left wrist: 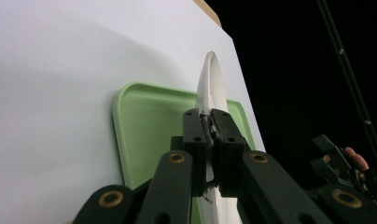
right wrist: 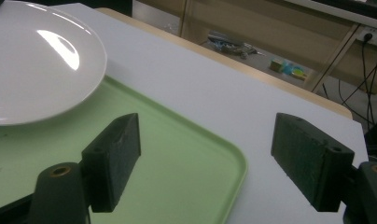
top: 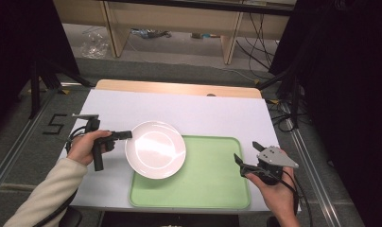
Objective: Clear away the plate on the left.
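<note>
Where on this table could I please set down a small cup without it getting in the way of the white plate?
The right half of the flat green plastic tray is bare, between the round white plate and the open right gripper. The white table sheet is also free behind the tray. It is crowded at the tray's left corner, where the left gripper clamps the plate's rim.

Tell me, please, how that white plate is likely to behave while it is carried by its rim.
The plate looks stiff, probably ceramic, so breakable. Its glossy surface may slip. The left tool clamps only the rim, so it may sag.
</note>
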